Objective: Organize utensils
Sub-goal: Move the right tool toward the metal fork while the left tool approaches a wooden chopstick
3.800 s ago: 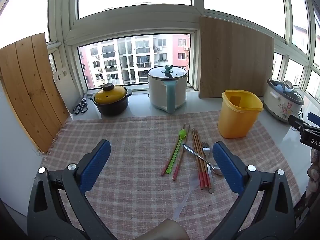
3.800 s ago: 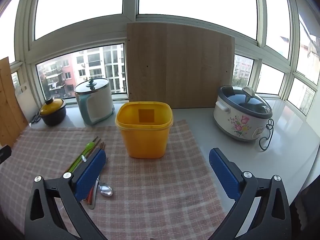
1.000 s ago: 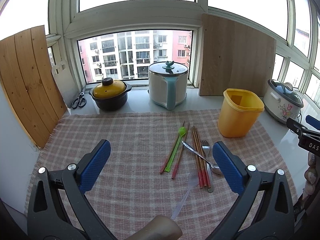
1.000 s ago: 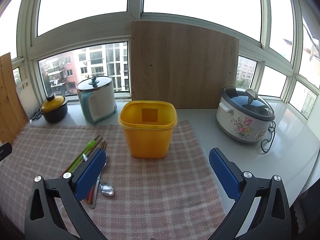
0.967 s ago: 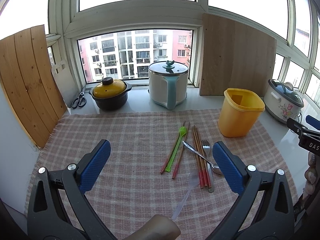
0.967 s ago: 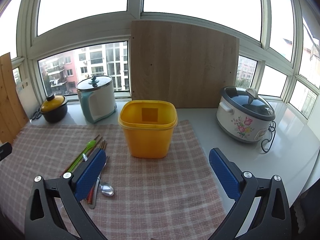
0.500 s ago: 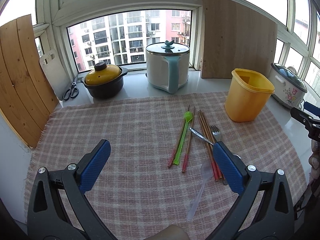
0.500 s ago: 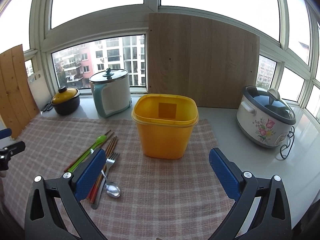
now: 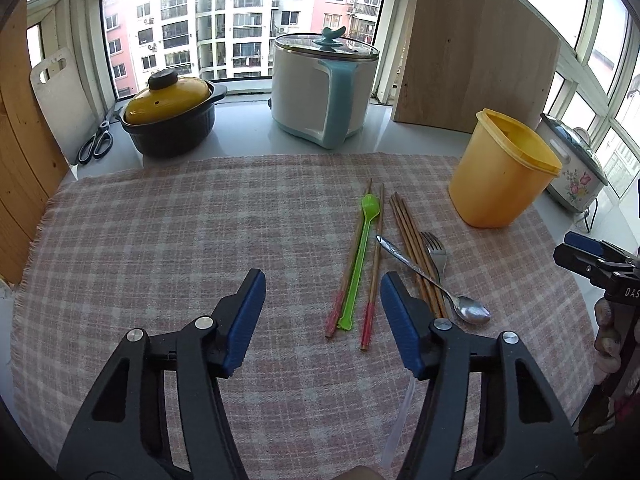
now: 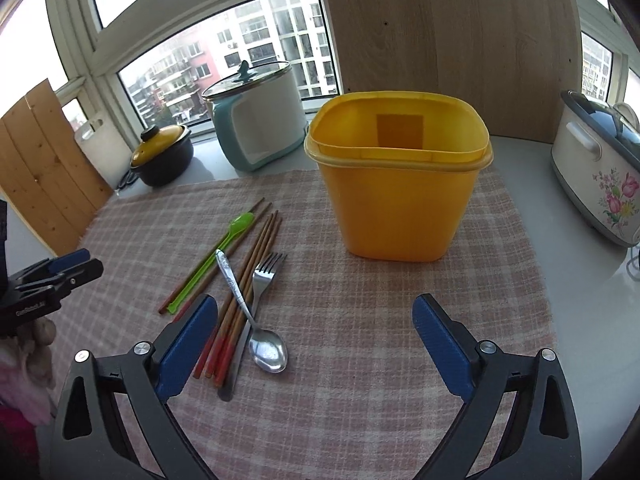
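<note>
While fingers hover, utensils lie beside.

Bare checked cloth fills the frame's left; utensils and yellow tub crowd the right.

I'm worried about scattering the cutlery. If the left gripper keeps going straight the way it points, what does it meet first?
Probably the bare checked cloth: nothing lies between the left gripper's open jaws. The green spoon and red-tipped chopsticks lie just ahead to the right, though depth is unclear.
</note>
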Available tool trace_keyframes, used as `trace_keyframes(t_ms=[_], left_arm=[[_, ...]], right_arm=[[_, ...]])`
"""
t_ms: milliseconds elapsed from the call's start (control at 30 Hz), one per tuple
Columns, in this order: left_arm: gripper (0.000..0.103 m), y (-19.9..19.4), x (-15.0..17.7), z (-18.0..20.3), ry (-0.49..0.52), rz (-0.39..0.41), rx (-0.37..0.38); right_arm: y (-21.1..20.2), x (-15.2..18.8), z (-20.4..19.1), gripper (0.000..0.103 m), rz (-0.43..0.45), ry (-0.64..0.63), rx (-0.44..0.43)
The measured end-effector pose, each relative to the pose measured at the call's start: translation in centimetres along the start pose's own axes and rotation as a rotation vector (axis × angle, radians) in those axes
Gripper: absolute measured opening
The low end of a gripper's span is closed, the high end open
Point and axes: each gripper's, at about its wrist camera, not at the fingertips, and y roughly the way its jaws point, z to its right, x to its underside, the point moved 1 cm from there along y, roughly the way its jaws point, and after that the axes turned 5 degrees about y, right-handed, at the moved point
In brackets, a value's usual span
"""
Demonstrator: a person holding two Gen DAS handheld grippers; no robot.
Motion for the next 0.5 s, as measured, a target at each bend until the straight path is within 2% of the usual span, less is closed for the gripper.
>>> trace_keyframes(t_ms=[33,100,200,267,500], left_arm=[[0.061,0.5,-0.1,-0.1,0.000,-0.008,0.010],[0.053,1.6,-0.4,-0.1,0.002,-0.033,0.035],[0.047,3.0,-0.6,0.0,0.004,-0.069,0.073],[0.046,3.4,-0.4,0.2,0.009,-0.085,0.092],[0.043,3.5,1.4,1.5,0.027,-0.137,0.161]], right_arm=[[0.4,0.0,0.0,0.096,-0.011,0.006,-0.010],[1.2,-0.1,0.1,0.076,-0.042,0.015,-0.027],[2.4,-0.1,0.1,0.071,-0.084,0.041,-0.061],[2.9,0.0,-0.1,0.060,-0.110,0.048,-0.093],[4.6,0.6,-0.6,0.059,-0.170,0.048,-0.137]])
